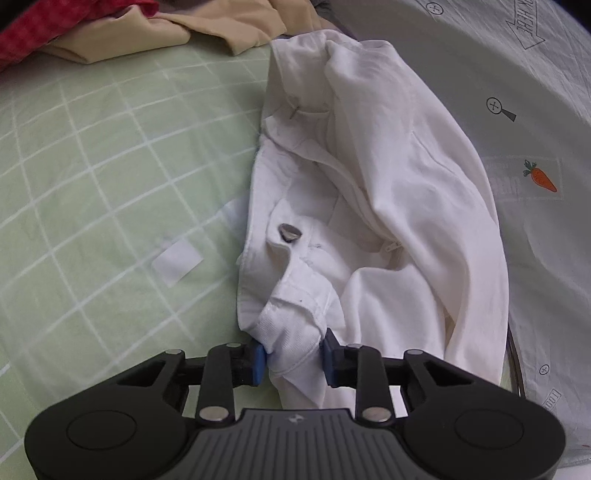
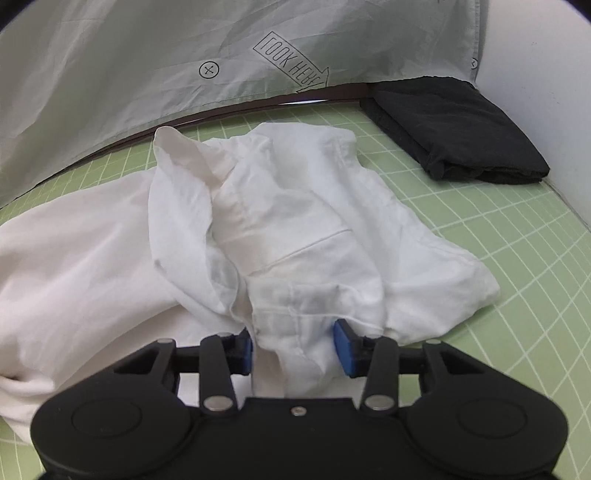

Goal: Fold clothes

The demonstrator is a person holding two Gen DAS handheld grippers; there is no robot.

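white trousers (image 1: 388, 206) crumpled on green checked sheet (image 1: 92, 184), metal waist button (image 1: 290, 233) up. left gripper (image 1: 293, 360) at 6 o'clock, blue pads pinching bunched waistband. right gripper (image 2: 293, 349) likewise nipping a fold. folded black garment (image 2: 454, 133) at 2 o'clock.

I see a bed under a green checked sheet (image 1: 92, 177), and on it crumpled white trousers (image 1: 369, 203), a folded black garment (image 2: 454, 133) near the wall, a beige cloth (image 1: 207, 26) beside a red one (image 1: 55, 26), and a grey printed cover (image 2: 129, 74)
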